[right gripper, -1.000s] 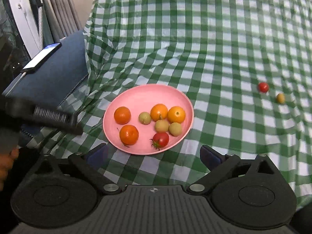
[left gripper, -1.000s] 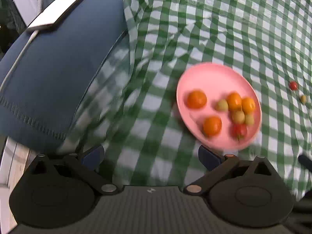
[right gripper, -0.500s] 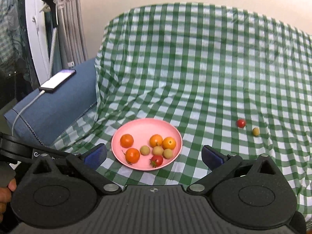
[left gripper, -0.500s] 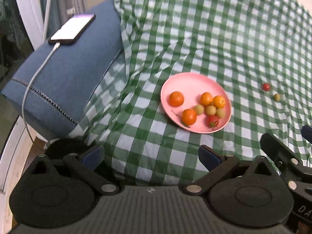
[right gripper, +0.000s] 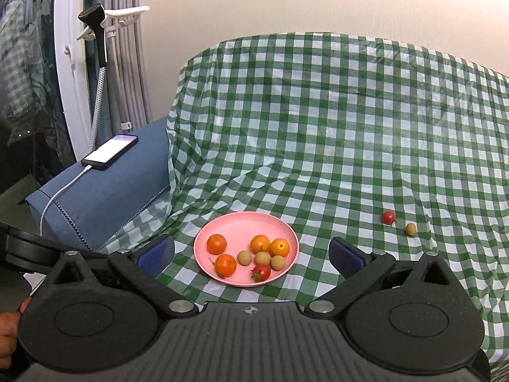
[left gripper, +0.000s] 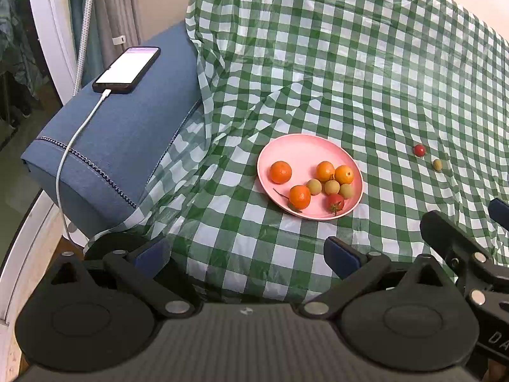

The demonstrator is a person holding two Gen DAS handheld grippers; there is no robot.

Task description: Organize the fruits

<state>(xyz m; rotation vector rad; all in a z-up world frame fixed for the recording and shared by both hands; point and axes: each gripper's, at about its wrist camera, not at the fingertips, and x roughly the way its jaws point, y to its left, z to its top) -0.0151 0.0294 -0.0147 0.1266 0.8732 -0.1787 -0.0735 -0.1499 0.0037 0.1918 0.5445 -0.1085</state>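
A pink plate (left gripper: 305,149) (right gripper: 241,226) lies on the green checked cloth and holds several oranges, small yellow-green fruits and one red tomato (left gripper: 335,203) (right gripper: 261,272). Off to its right on the cloth sit a loose red tomato (left gripper: 419,150) (right gripper: 388,217) and a loose yellow-green fruit (left gripper: 437,165) (right gripper: 410,229). My left gripper (left gripper: 246,253) is open and empty, well short of the plate. My right gripper (right gripper: 251,254) is open and empty too, held back with the plate seen between its fingers.
A blue cushion (left gripper: 121,133) (right gripper: 105,191) lies left of the plate, with a phone (left gripper: 127,69) (right gripper: 109,152) and its white cable on top. A wall rises behind the draped cloth (right gripper: 334,111). The right gripper's body (left gripper: 461,251) shows at the left view's right edge.
Both grippers have pulled back and up from the plate, so it looks smaller and farther. The fruits have not moved. Both grippers stayed open.
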